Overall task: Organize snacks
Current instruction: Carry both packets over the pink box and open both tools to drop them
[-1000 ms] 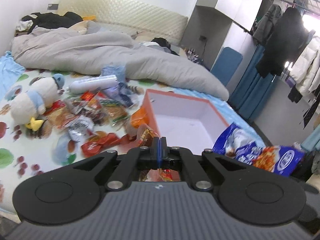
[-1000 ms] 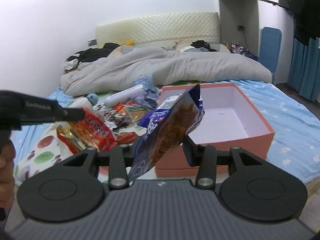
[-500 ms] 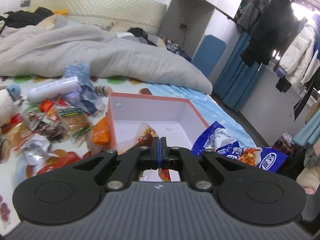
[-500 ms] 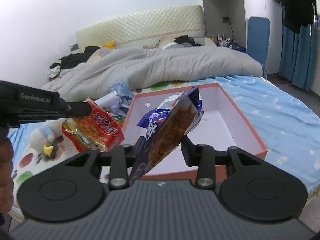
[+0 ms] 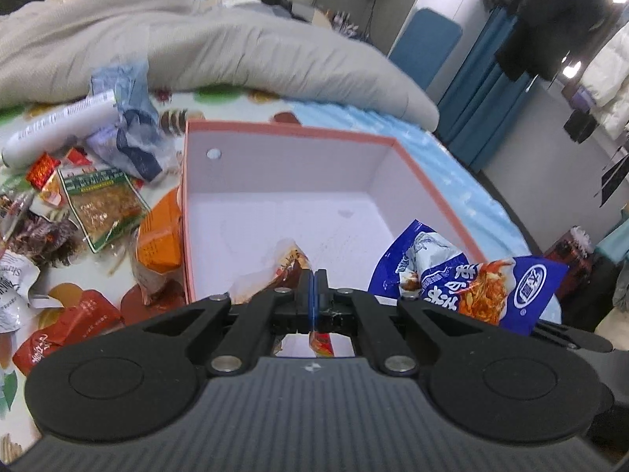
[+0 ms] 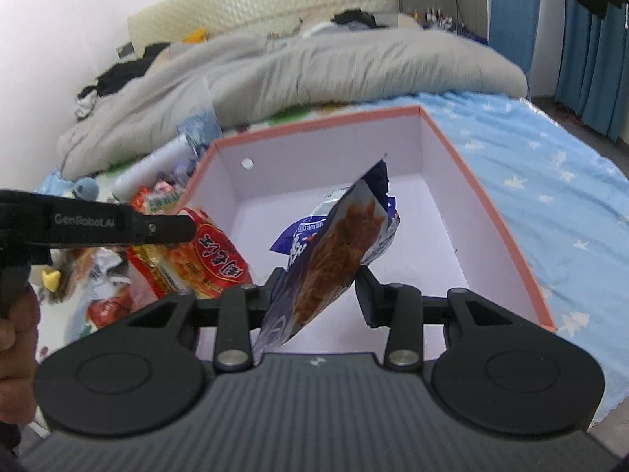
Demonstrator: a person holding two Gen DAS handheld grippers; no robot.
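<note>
Both hands hang over the open pink cardboard box with the white inside [image 6: 507,228], which sits on the bed [image 6: 558,165], and the coming move turns on one thing: each packet is above the box floor, so letting go should drop it inside.

The right tongs [image 6: 314,287] have a partly open gap filled by the blue-and-white crinkly snack bag with an orange food picture [image 6: 338,244]; both pads press on its lower part. The bag's long axis runs up from the pads toward about one o'clock in the right wrist view, its top edge leaning over the middle of the box. The far wall with the round hole lies at twelve o'clock, the long right wall at three.

The left tongs [image 5: 313,287] are fully closed, pinching the edge of a red and clear plastic snack packet [image 6: 212,251]. In the left wrist view that packet hangs below and ahead of the pads, over the near left part of the box floor. The loose pile of remaining snack packets [image 5: 98,204] lies on the bedsheet at nine to ten o'clock, outside the box.

Both tongs point forward and slope down into the box, left one at nine o'clock of the right. Neither looks clearly nearer the floor; I judge both ready to release.
</note>
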